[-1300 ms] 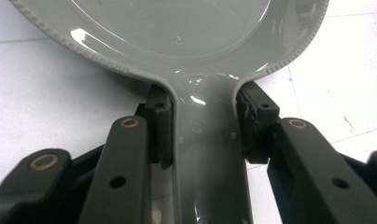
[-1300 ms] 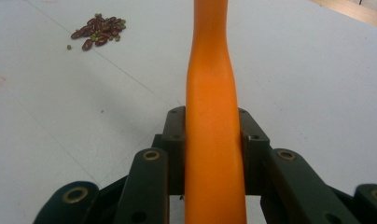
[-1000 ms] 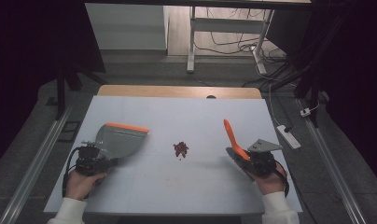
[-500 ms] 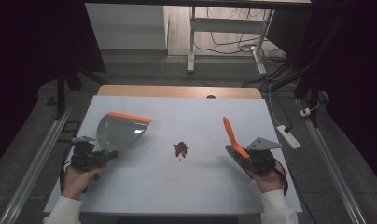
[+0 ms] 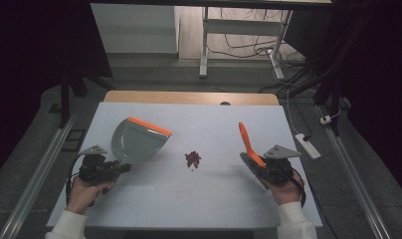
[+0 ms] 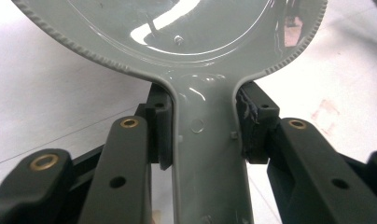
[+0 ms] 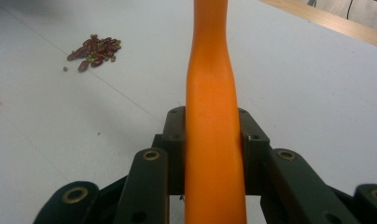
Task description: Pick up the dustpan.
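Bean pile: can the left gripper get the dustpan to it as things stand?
Probably yes. The left gripper is shut on the dustpan, and bare table lies between its orange edge and the bean pile; nothing stands in the way.

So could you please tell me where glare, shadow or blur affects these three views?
High view: the table is evenly lit, dark surroundings, the dustpan casts a soft shadow. Left gripper view: bright glare streaks on the glossy pan; near jaws slightly soft. Right gripper view: the orange handle is sharp, the beans a little soft; no harsh glare.
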Available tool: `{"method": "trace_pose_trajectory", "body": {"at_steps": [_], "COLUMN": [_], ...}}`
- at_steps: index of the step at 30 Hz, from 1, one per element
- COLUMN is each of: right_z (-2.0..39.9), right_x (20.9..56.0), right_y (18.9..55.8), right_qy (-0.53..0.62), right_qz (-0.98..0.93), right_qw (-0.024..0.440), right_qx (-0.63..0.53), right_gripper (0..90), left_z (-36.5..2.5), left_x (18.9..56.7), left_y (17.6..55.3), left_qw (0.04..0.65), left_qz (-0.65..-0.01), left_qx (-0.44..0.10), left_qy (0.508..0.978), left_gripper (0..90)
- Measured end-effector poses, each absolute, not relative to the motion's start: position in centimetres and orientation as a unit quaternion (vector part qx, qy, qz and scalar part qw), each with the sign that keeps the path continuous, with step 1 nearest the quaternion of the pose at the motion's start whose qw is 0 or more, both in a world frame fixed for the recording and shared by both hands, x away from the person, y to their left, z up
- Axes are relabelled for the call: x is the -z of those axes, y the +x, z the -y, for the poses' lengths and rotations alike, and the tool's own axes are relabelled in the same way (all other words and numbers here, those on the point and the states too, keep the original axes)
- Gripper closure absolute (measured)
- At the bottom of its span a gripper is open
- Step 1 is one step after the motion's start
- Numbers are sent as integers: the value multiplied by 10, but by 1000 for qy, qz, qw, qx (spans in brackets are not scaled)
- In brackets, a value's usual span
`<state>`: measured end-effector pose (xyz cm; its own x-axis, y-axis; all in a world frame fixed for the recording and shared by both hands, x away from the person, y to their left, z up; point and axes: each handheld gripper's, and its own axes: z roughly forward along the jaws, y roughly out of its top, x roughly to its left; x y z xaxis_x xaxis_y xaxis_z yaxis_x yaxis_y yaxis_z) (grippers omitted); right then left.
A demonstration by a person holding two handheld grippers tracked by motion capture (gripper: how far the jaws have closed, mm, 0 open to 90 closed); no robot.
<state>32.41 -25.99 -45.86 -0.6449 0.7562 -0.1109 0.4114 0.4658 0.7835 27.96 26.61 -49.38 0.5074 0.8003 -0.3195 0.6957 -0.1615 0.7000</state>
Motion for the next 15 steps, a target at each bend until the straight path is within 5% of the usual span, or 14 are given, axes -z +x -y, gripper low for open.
{"method": "trace_pose_trajectory", "body": {"at_steps": [15], "right_z": [244], "right_x": [459], "right_y": [339], "right_qy": [349], "right_qz": [-823], "right_qw": [221], "right_qx": [-390], "right_gripper": [703], "left_z": [-252], "left_x": [491], "left_y": [273], "left_qw": [410], "left_qz": [-440], "left_qx": [-62], "left_qy": [796], "left_gripper": [620]}}
